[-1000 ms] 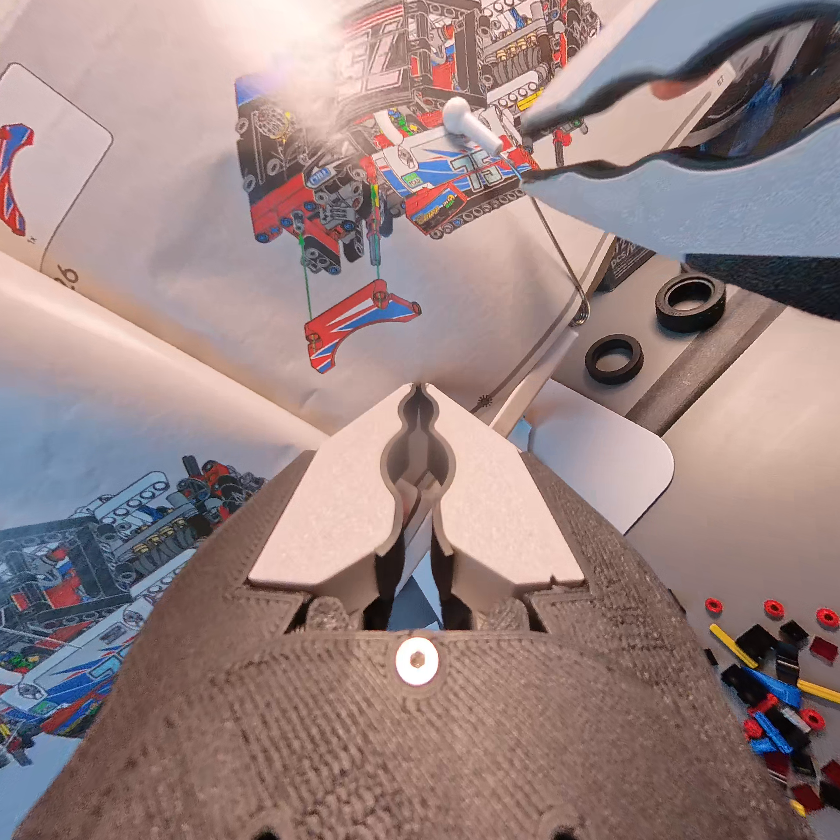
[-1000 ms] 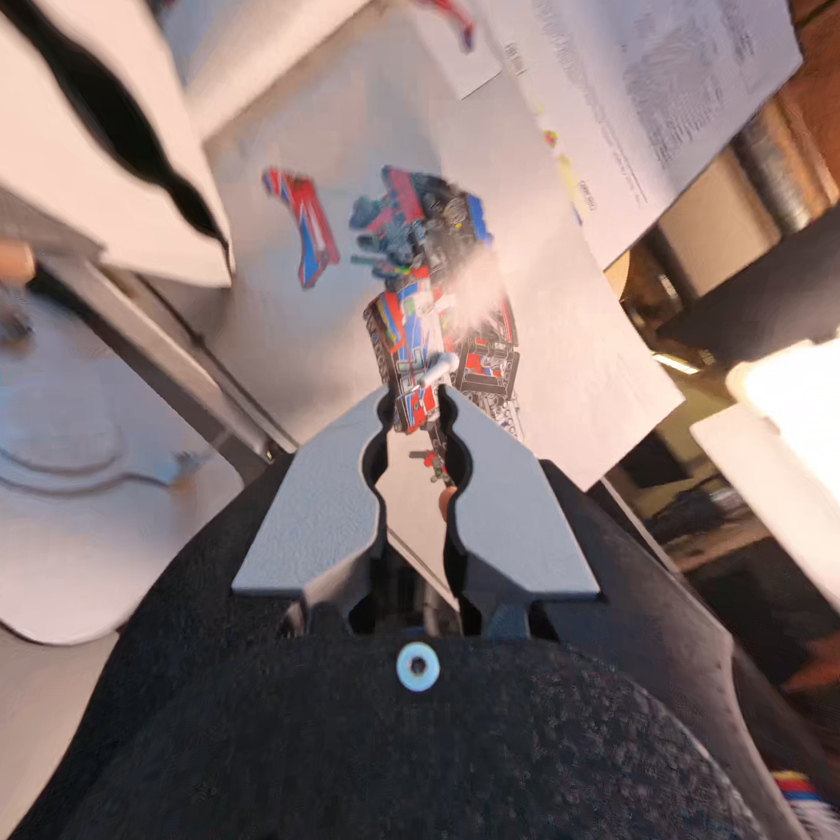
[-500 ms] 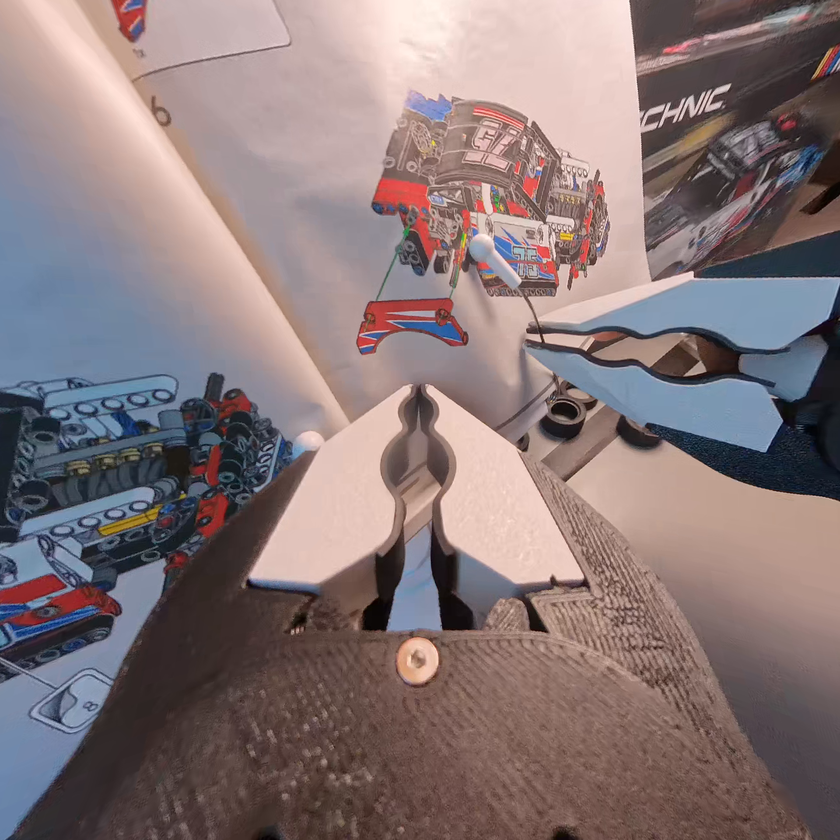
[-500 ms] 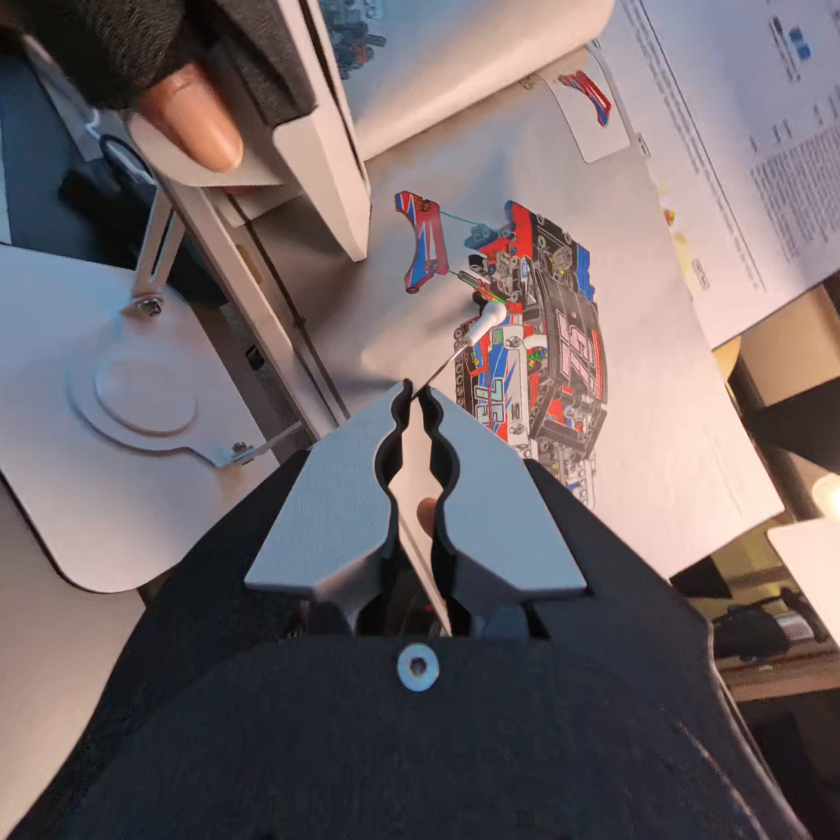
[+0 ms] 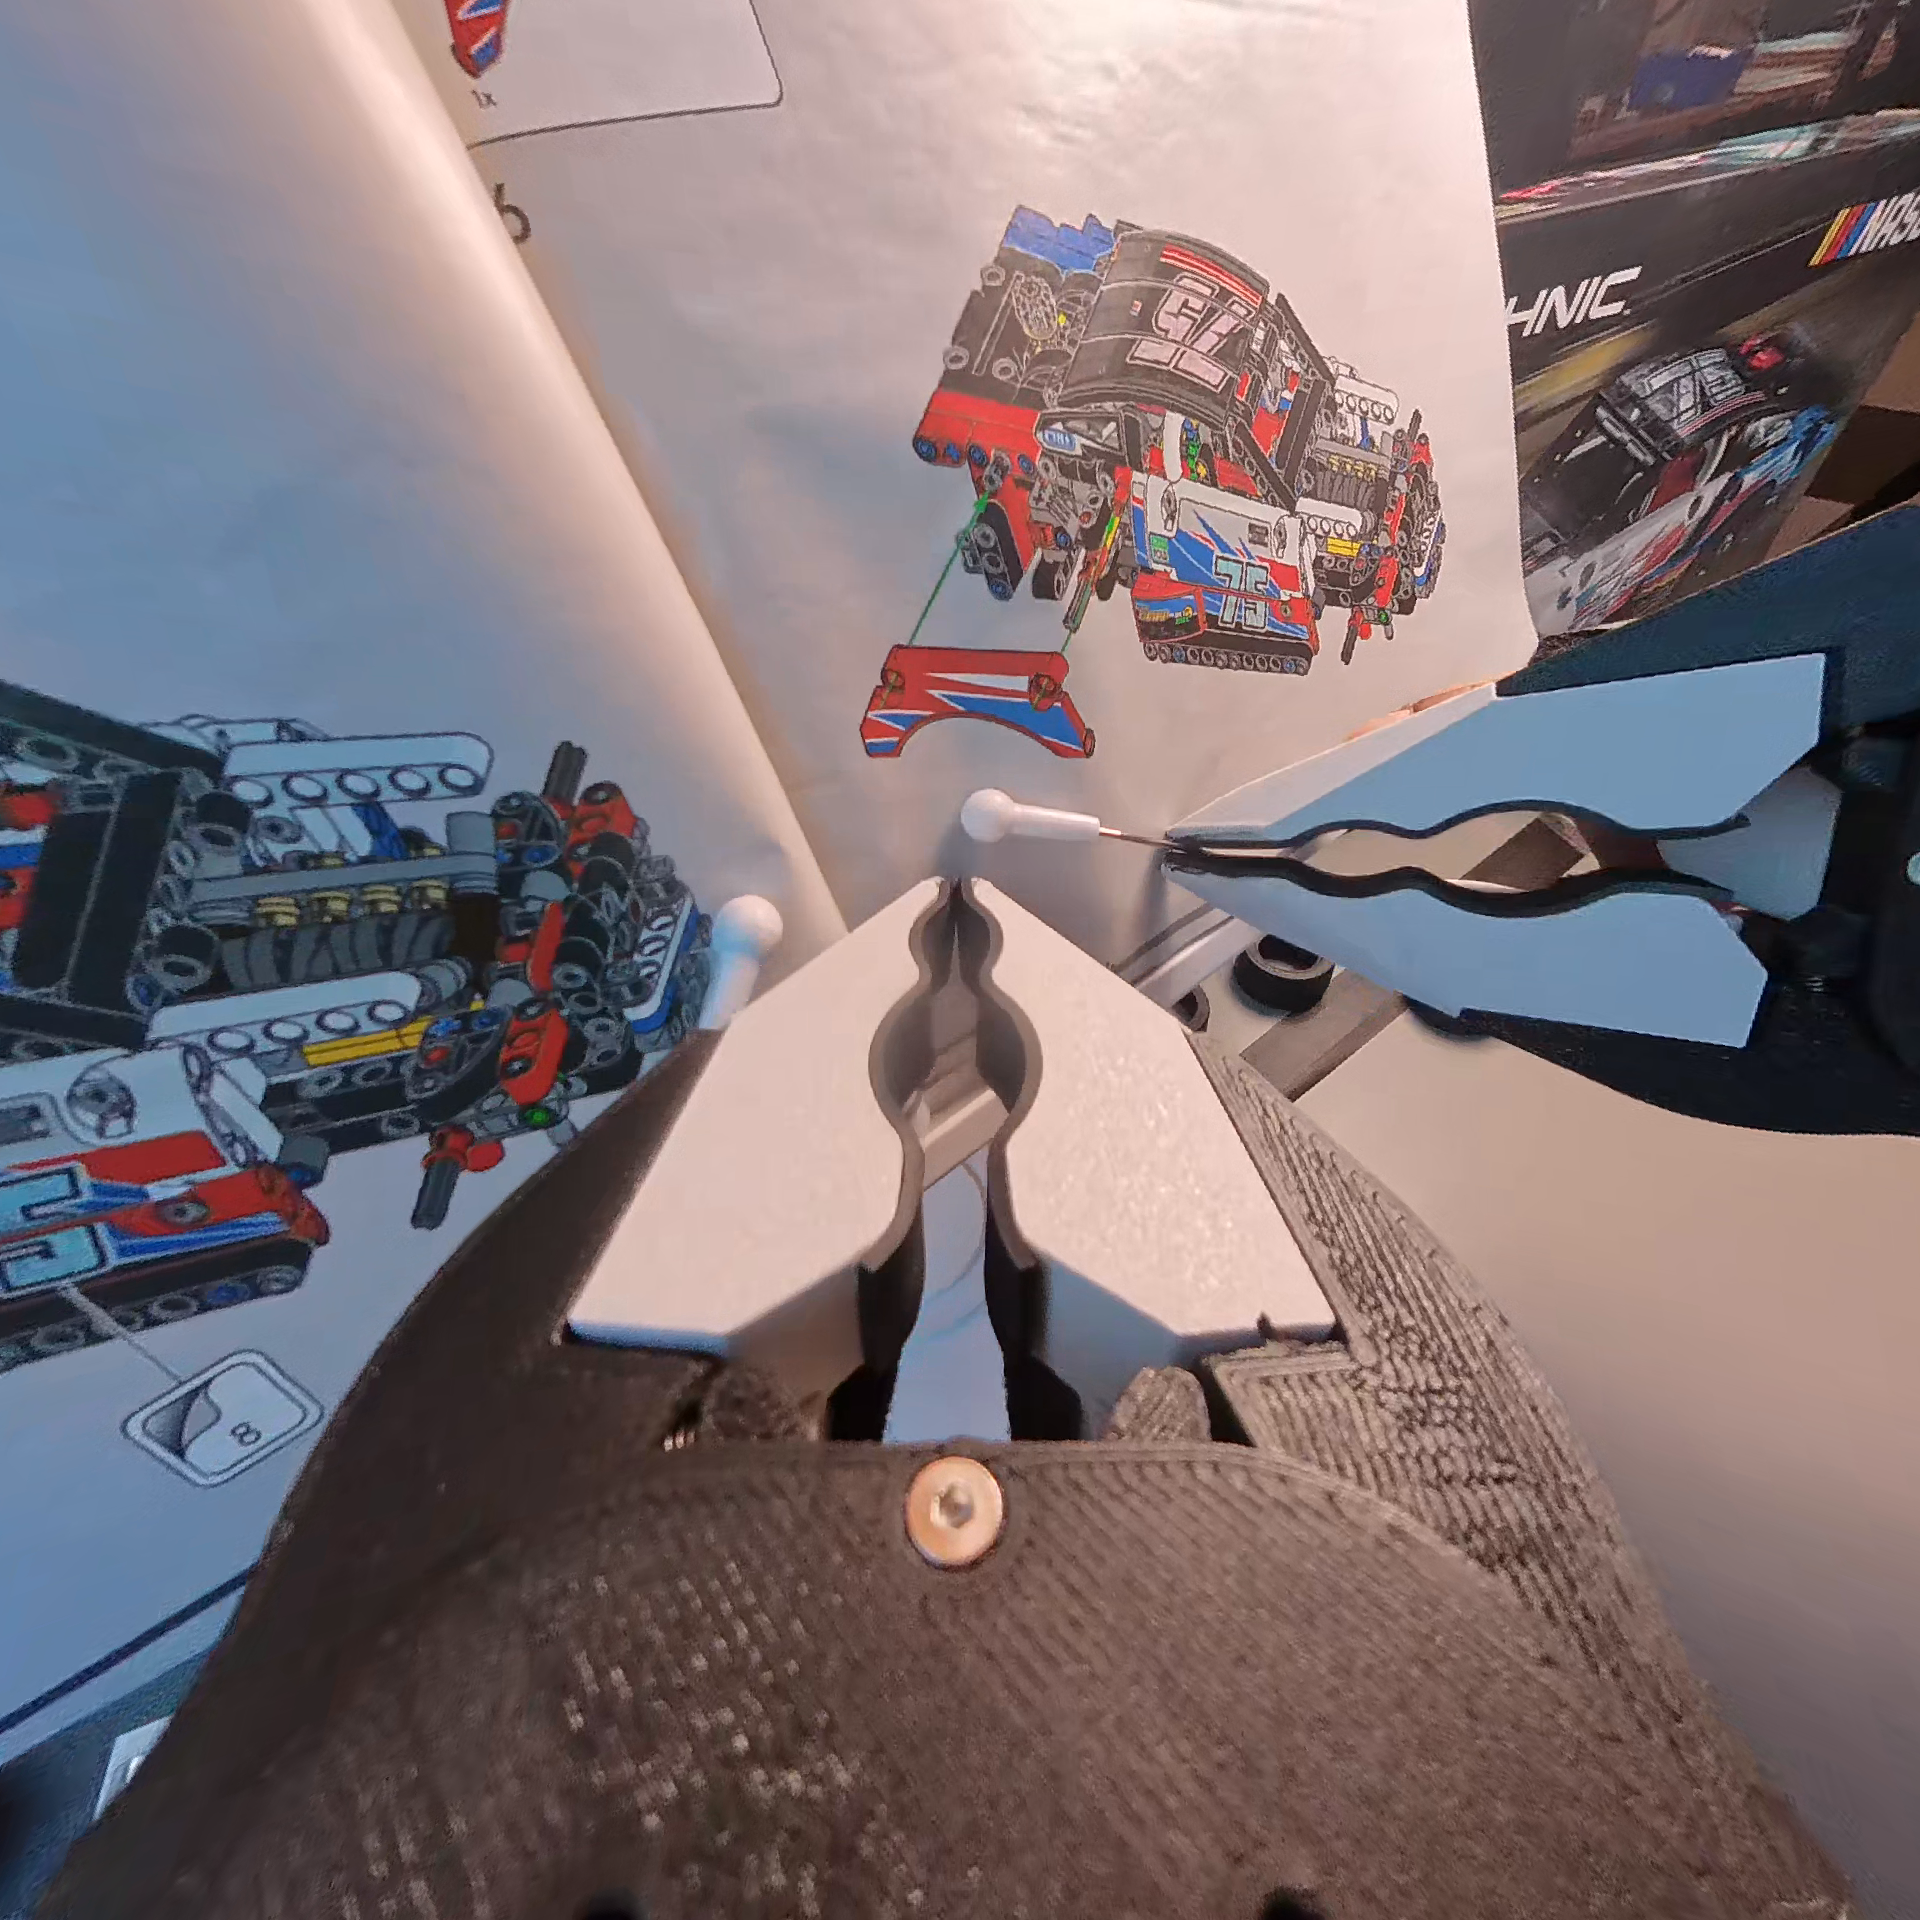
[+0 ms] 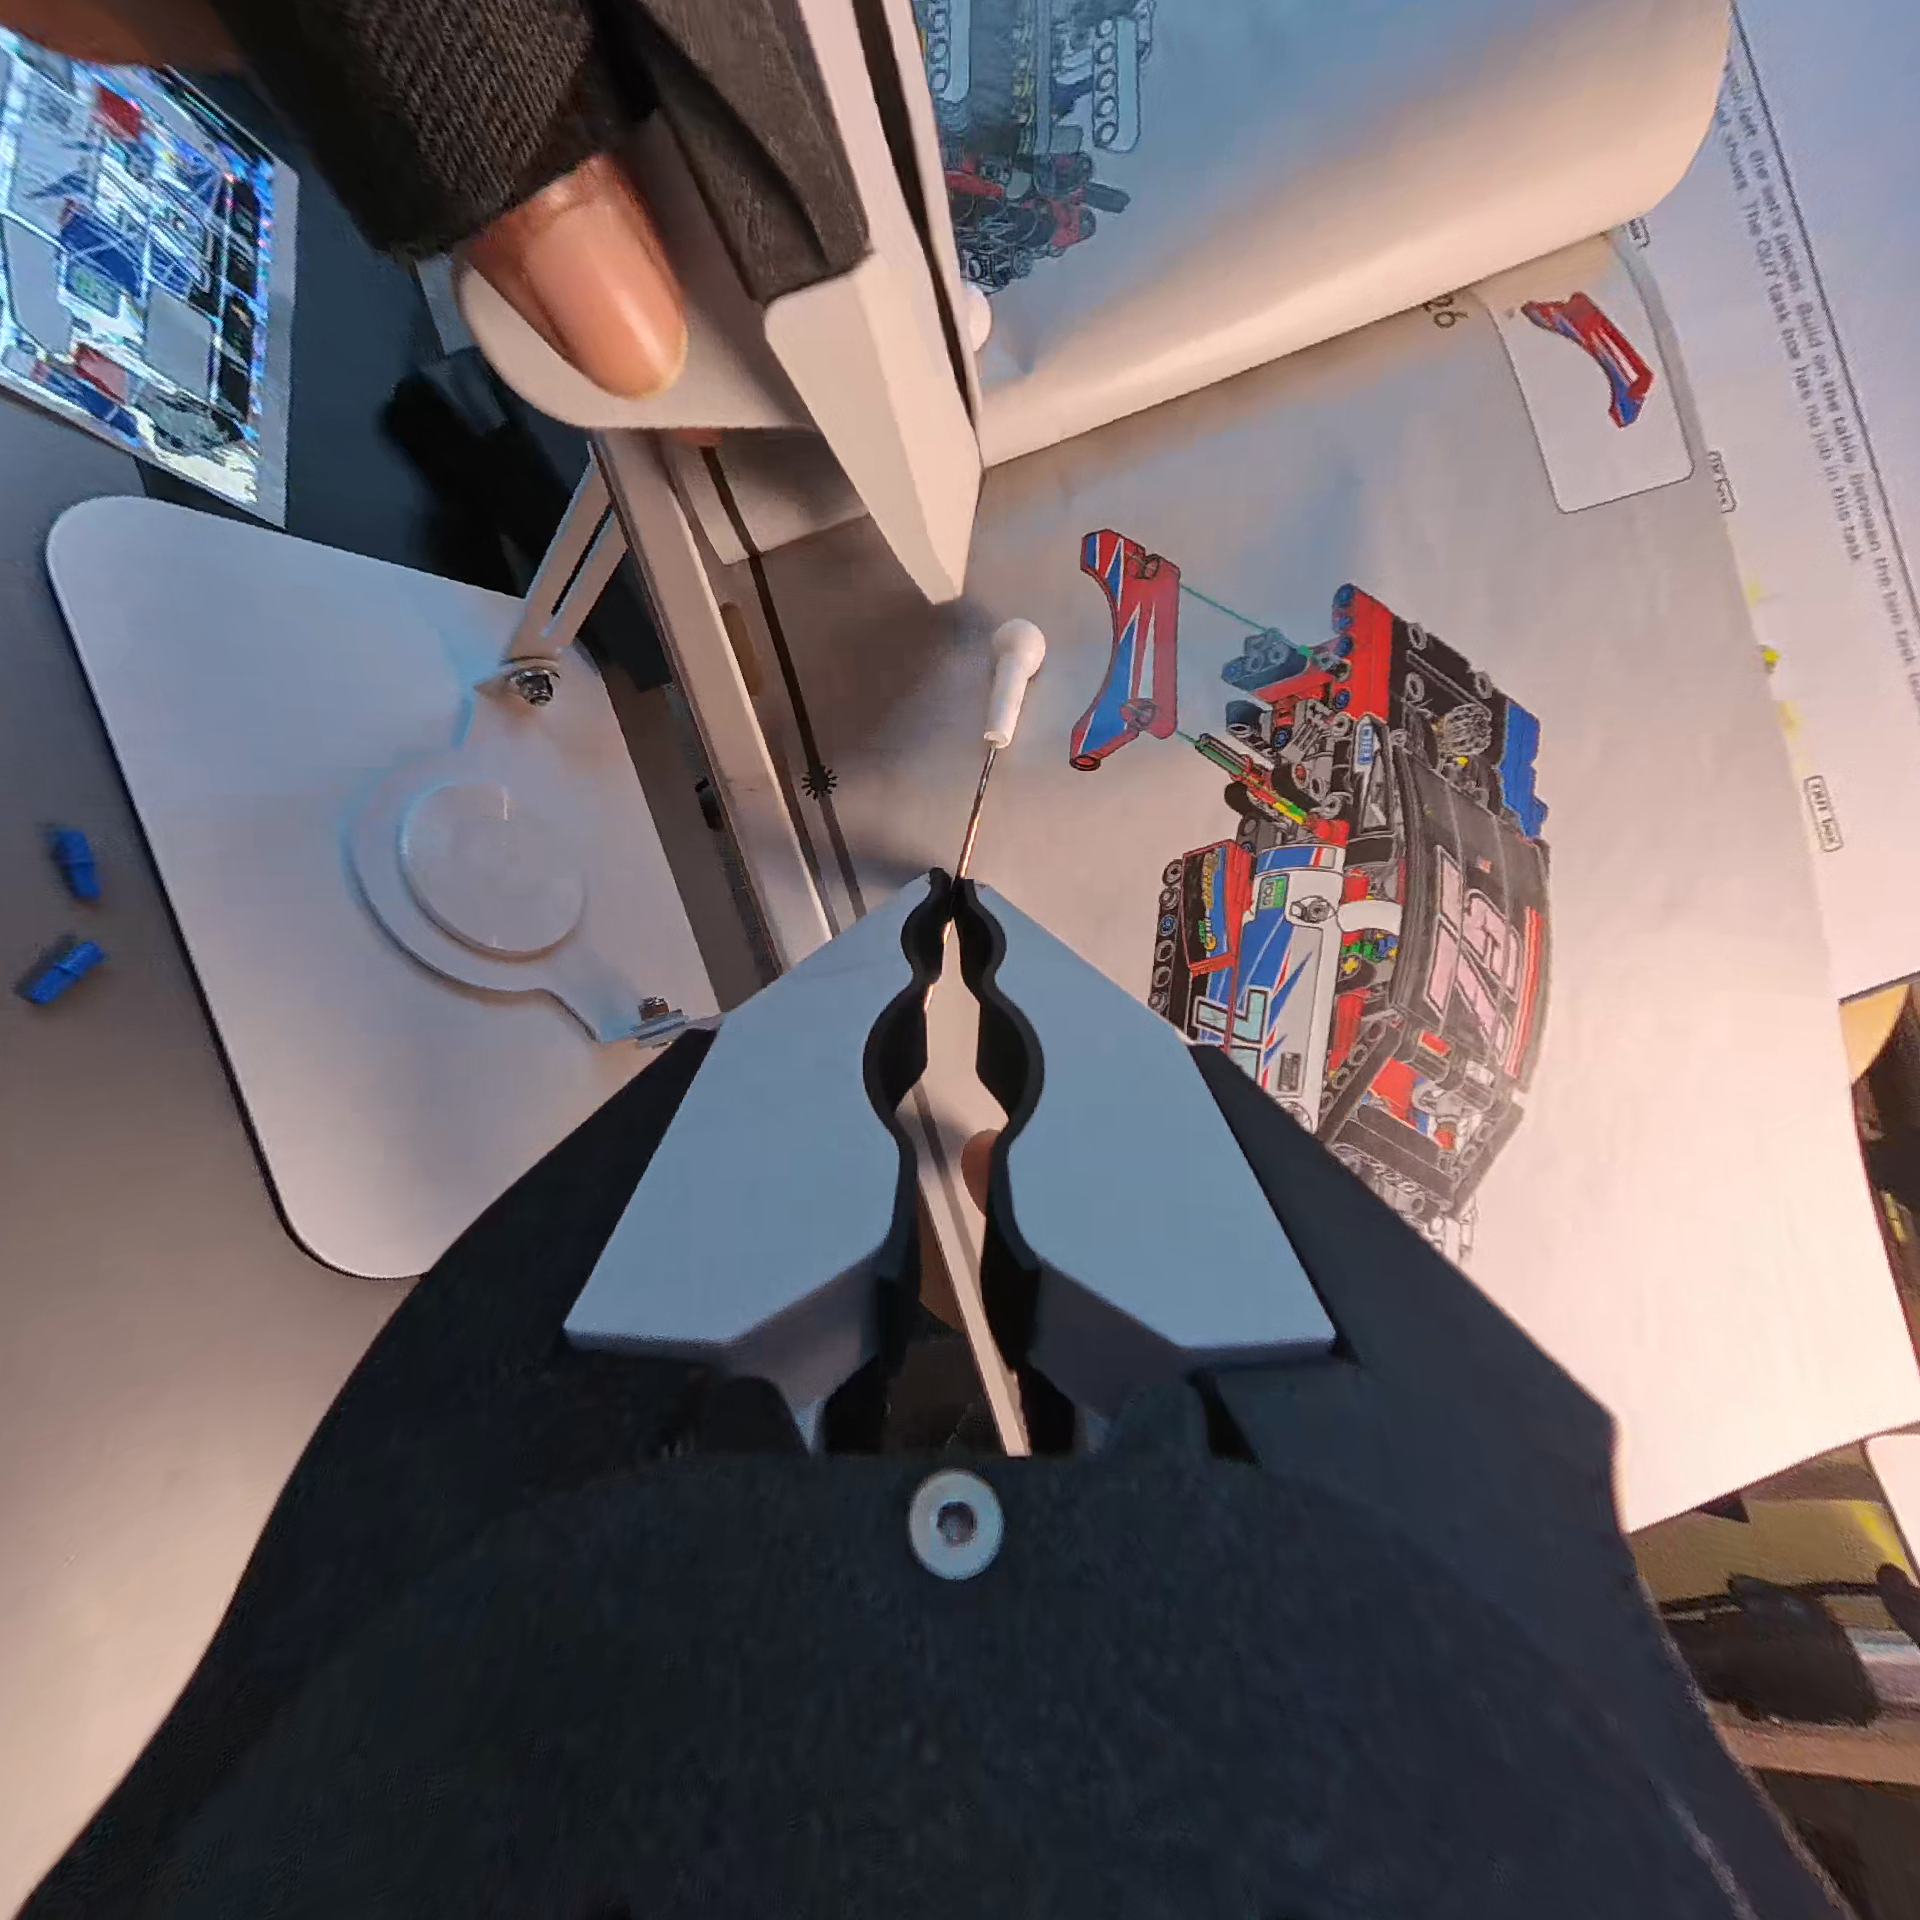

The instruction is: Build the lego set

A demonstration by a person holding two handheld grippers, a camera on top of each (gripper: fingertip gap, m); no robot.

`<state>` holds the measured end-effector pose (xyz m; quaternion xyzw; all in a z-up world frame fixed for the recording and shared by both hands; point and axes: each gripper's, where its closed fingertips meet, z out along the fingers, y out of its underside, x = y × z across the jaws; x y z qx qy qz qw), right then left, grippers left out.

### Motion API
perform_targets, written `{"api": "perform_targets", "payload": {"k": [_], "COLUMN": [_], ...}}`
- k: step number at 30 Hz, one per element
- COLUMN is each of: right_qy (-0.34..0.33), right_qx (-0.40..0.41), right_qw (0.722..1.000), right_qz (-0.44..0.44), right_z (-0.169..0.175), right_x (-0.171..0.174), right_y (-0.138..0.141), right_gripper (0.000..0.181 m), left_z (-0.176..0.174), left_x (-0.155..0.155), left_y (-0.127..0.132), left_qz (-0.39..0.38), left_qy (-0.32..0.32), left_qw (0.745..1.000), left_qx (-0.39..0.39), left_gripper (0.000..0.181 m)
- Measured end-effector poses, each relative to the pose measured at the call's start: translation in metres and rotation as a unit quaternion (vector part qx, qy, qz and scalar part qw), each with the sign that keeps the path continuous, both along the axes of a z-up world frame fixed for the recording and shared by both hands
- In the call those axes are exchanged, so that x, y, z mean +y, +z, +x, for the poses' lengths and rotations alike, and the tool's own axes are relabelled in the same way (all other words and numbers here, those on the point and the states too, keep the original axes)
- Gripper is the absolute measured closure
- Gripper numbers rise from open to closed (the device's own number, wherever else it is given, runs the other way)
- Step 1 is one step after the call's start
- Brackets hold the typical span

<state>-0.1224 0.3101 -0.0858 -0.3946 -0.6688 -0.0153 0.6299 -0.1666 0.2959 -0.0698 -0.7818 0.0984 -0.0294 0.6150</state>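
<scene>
Warm, bright light; sharp focus, glossy glare, fisheye-bent edges

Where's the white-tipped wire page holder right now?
The page holder is pinched in the right gripper, its white tip over the open manual beside the printed red fender, near the left gripper.

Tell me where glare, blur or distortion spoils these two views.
Left wrist view: glare streaks the glossy instruction booklet near the top, and straight edges bow from the wide lens. Right wrist view: sharp at centre, with the gloved hand slightly soft and warm light at right.

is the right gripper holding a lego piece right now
No, the right gripper is shut on the thin wire arm of a white-tipped page holder, not on a brick.
</scene>
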Motion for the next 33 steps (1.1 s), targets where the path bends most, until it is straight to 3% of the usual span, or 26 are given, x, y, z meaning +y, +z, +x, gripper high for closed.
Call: {"api": "perform_targets", "payload": {"k": [4,9,13,14,21,23,27,30,33], "right_qy": [-0.038,-0.076,-0.147,-0.138,-0.154,-0.128,-0.041,0.011,0.005], "right_qx": [0.01,0.118,0.163,0.174,0.172,0.21,0.249,0.233,0.227], "right_qw": [0.999,0.985,0.957,0.954,0.955,0.941,0.9,0.875,0.842], "right_qz": [0.022,-0.096,-0.191,-0.2,-0.185,-0.234,-0.356,-0.425,-0.49], "right_z": [0.002,0.02,0.037,0.036,0.034,0.042,0.077,0.113,0.153], "right_x": [0.0,-0.005,0.019,0.019,0.019,-0.004,-0.084,-0.145,-0.182], "right_y": [0.002,0.011,-0.004,-0.004,-0.003,0.007,0.008,-0.016,-0.044], "right_gripper": [0.179,0.17,0.171,0.173,0.177,0.172,0.166,0.17,0.174], "left_z": [-0.004,-0.028,-0.064,-0.072,-0.108,-0.112,-0.118,-0.126,-0.135], "left_x": [-0.026,-0.07,-0.101,-0.106,-0.122,-0.123,-0.114,-0.099,-0.083], "left_y": [0.009,0.008,0.01,0.012,0.034,0.041,0.057,0.07,0.084], "left_qz": [0.046,0.102,0.147,0.157,0.193,0.195,0.194,0.178,0.166], "left_qy": [0.004,0.043,0.096,0.107,0.14,0.14,0.13,0.124,0.121], "left_qw": [0.999,0.992,0.982,0.979,0.967,0.967,0.972,0.976,0.978], "left_qx": [-0.028,-0.052,-0.073,-0.077,-0.095,-0.086,-0.036,0.001,0.035], "left_gripper": [0.18,0.175,0.172,0.172,0.173,0.174,0.178,0.181,0.181]}}
